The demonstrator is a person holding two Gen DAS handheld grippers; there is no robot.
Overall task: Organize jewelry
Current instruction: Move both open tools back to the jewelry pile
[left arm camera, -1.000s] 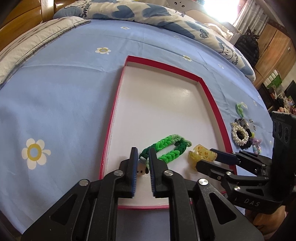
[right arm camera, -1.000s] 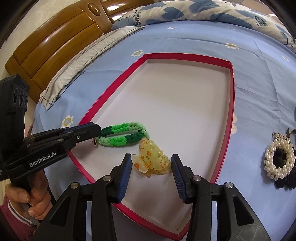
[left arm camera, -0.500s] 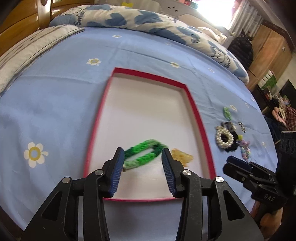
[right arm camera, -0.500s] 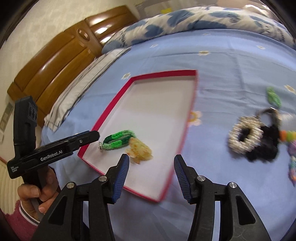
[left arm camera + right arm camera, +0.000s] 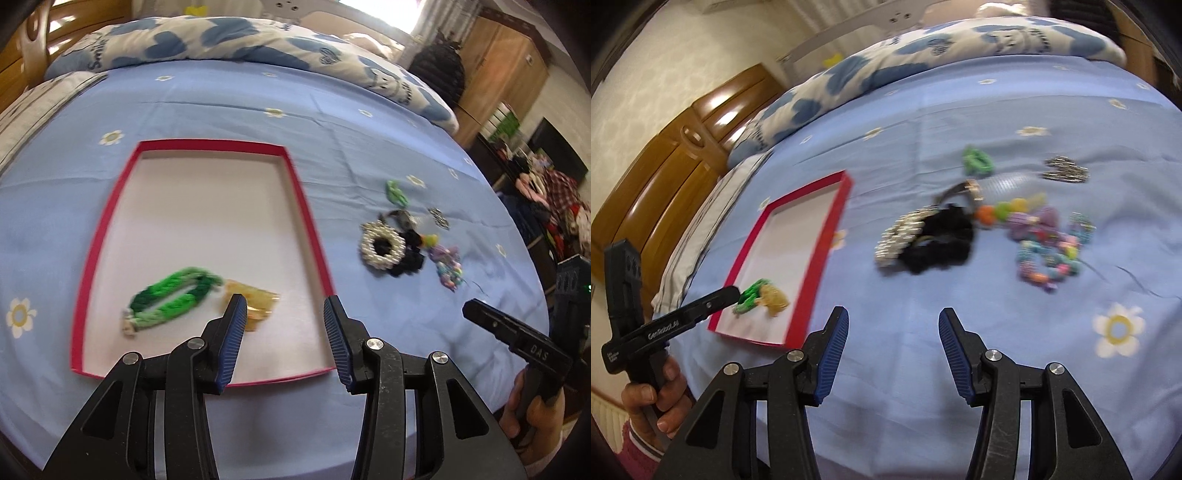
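A red-rimmed white tray lies on the blue bedsheet. In it lie a green braided bracelet and a yellow hair claw. My left gripper is open and empty above the tray's near right corner. My right gripper is open and empty over bare sheet, with the tray to its left. Ahead of it lie a pearl ring, a black scrunchie, a colourful bead bracelet, a green clip and a silver piece. The same pile shows in the left wrist view.
A blue-and-white quilt runs along the far side of the bed. A wooden headboard stands on the left. A wardrobe and clutter stand beyond the bed's right edge.
Both grippers let go of their items in the tray, opened and pulled back. The right gripper swung right toward the jewelry pile; the left shifted right too.
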